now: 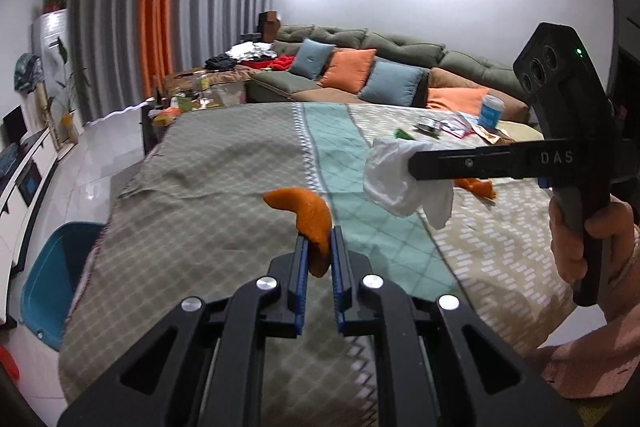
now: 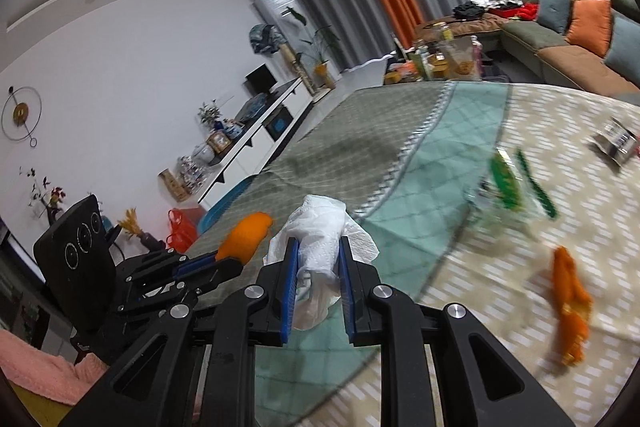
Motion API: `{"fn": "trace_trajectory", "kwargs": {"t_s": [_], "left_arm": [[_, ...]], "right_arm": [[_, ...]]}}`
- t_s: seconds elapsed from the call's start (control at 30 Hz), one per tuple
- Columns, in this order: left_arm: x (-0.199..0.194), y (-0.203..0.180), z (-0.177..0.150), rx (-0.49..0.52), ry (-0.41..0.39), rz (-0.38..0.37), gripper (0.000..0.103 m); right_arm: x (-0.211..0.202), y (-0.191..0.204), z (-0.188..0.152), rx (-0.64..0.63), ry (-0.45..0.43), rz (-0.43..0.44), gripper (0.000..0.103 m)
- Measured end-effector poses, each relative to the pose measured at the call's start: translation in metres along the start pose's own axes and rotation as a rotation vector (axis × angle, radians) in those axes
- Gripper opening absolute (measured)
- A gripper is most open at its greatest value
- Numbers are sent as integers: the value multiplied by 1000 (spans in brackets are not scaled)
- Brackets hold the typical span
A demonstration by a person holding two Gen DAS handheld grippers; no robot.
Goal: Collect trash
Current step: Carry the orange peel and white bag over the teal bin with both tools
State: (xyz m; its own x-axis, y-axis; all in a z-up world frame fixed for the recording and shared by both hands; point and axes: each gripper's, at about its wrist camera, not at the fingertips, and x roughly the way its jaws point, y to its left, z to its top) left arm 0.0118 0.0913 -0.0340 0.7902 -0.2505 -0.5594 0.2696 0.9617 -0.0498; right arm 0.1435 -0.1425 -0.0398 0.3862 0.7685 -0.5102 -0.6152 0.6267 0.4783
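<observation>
Left tool (image 1: pixel 319 247) gripped orange peel (image 1: pixel 308 215), right tool (image 2: pixel 319 259) gripped tissue (image 2: pixel 320 227); peel (image 2: pixel 568 303) and wrappers (image 2: pixel 508 183) remained on bench (image 1: pixel 200 167) beyond tissue.

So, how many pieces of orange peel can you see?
2. One orange peel is held in the left gripper; the other peel lies on the tablecloth. More may be hidden.
</observation>
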Motion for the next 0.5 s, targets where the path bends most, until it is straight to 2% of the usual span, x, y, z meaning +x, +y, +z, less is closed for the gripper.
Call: {"fn": "trace_trajectory", "kwargs": {"t_s": [0.5], "left_arm": [[-34,65,-7,-104,-22,133,12]], "right_arm": [[59,41,17,-51,62,105,19]]}}
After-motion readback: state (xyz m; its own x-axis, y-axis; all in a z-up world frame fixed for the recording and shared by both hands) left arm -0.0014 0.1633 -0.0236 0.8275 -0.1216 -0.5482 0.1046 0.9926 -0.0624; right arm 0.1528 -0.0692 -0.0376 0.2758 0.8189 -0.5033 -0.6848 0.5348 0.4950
